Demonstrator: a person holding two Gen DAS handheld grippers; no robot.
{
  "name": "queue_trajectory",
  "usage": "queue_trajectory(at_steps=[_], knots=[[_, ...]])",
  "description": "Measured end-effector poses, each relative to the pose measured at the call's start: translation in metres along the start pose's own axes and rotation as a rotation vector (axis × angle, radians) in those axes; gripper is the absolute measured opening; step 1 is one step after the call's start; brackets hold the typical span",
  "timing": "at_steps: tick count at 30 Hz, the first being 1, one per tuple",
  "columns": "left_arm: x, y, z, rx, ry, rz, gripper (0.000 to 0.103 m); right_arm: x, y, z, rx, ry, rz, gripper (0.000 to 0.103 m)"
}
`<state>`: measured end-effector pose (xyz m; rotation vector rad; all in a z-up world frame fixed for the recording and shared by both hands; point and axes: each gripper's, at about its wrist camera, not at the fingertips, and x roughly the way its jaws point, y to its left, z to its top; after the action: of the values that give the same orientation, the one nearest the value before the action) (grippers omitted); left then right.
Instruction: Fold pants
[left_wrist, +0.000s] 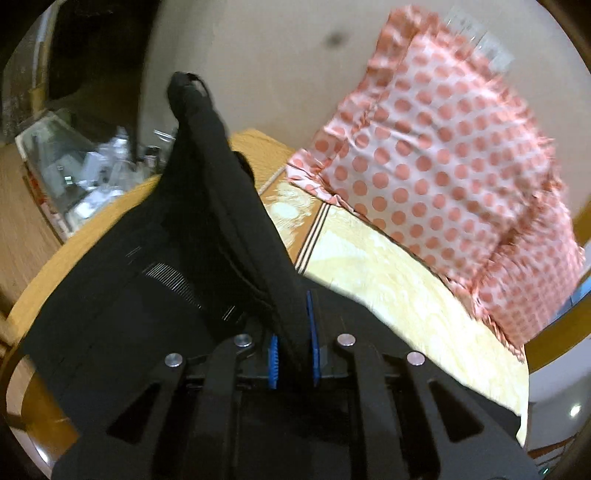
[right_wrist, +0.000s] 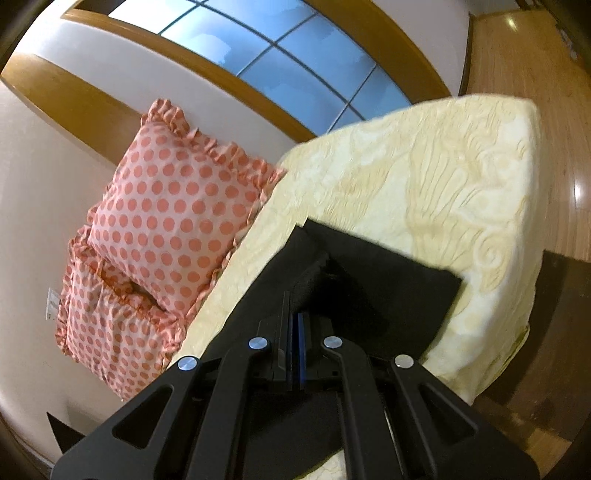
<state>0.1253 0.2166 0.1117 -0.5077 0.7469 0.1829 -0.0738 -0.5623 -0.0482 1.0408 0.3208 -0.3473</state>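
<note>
Black pants (left_wrist: 155, 280) lie on the cream patterned bed (left_wrist: 388, 280). My left gripper (left_wrist: 293, 343) is shut on a raised fold of the pants, which stands up as a dark ridge (left_wrist: 207, 155) ahead of the blue pads (left_wrist: 312, 332). In the right wrist view the pants (right_wrist: 388, 288) lie flat on the bed (right_wrist: 424, 177). My right gripper (right_wrist: 295, 332) is shut on a rolled-up edge of the pants (right_wrist: 314, 280), with the jaws almost touching.
Two pink polka-dot pillows (right_wrist: 173, 206) lean against the wall at the head of the bed; they also show in the left wrist view (left_wrist: 443, 166). A cluttered box (left_wrist: 74, 170) stands on the wooden floor to the left. A window (right_wrist: 280, 48) is behind the bed.
</note>
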Motion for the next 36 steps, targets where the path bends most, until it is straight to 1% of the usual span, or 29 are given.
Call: queue_trajectory(at_steps=[2,3,5,6,8,10,11,12,13,15,16,17,20,22,23,25,26,27,32,33,36], knots=[[-0.026,0.018,-0.033,-0.018,-0.038,0.022,0.014,-0.002,-0.005,0.001,0.012,-0.003,-0.007,0.002],[-0.031,0.028,-0.051,-0.030,-0.041,0.039,0.014,-0.001,-0.005,0.001,0.013,0.000,-0.012,0.002],[-0.029,0.045,-0.073,-0.053,-0.009,0.059,0.014,0.003,-0.005,0.002,0.013,0.012,-0.022,0.002],[-0.022,0.055,-0.085,-0.074,0.029,0.065,0.014,0.005,-0.005,0.003,0.019,0.021,-0.020,0.002],[-0.012,0.065,-0.093,-0.112,0.059,0.060,0.014,0.005,-0.003,0.007,0.034,0.028,0.001,0.002],[-0.015,0.071,-0.099,-0.127,0.052,0.036,0.015,0.001,0.000,0.012,0.040,0.022,0.031,0.002],[-0.017,0.072,-0.100,-0.132,0.042,0.031,0.019,-0.002,0.001,0.013,0.040,0.017,0.035,0.002],[-0.017,0.074,-0.102,-0.144,0.034,0.028,0.021,-0.002,-0.001,0.013,0.041,0.018,0.025,0.002],[-0.016,0.074,-0.104,-0.155,0.032,0.024,0.022,-0.002,-0.003,0.012,0.046,0.026,0.013,0.002],[-0.013,0.079,-0.106,-0.172,0.044,0.005,0.020,0.005,-0.015,0.011,0.085,0.062,-0.014,0.002],[-0.012,0.079,-0.105,-0.173,0.048,0.000,0.017,0.007,-0.017,0.011,0.101,0.074,-0.009,0.002],[-0.013,0.079,-0.102,-0.171,0.048,-0.006,0.016,0.008,-0.017,0.013,0.107,0.077,0.001,0.002],[-0.032,0.070,-0.097,-0.144,0.002,-0.026,0.015,-0.007,-0.002,0.018,0.056,0.034,0.053,0.002],[-0.041,0.072,-0.104,-0.142,-0.012,-0.021,0.015,-0.014,0.001,0.017,0.022,0.015,0.019,0.002],[-0.040,0.074,-0.108,-0.144,-0.005,-0.012,0.015,-0.013,-0.006,0.015,0.030,0.025,-0.011,0.002],[-0.029,0.082,-0.122,-0.153,0.040,0.009,0.015,-0.007,-0.025,0.009,0.076,0.065,-0.052,0.002],[-0.030,0.087,-0.128,-0.166,0.020,-0.005,0.014,-0.004,-0.033,0.006,0.098,0.082,-0.067,0.002],[-0.034,0.086,-0.129,-0.163,0.018,-0.005,0.014,-0.002,-0.039,0.002,0.108,0.090,-0.078,0.002],[-0.043,0.079,-0.122,-0.123,0.017,0.005,0.018,-0.007,-0.037,0.001,0.085,0.074,-0.065,0.002],[-0.044,0.079,-0.123,-0.126,0.021,0.008,0.019,-0.008,-0.037,0.001,0.092,0.078,-0.069,0.002],[-0.042,0.081,-0.126,-0.126,0.022,0.011,0.019,-0.008,-0.040,-0.003,0.100,0.078,-0.075,0.002]])
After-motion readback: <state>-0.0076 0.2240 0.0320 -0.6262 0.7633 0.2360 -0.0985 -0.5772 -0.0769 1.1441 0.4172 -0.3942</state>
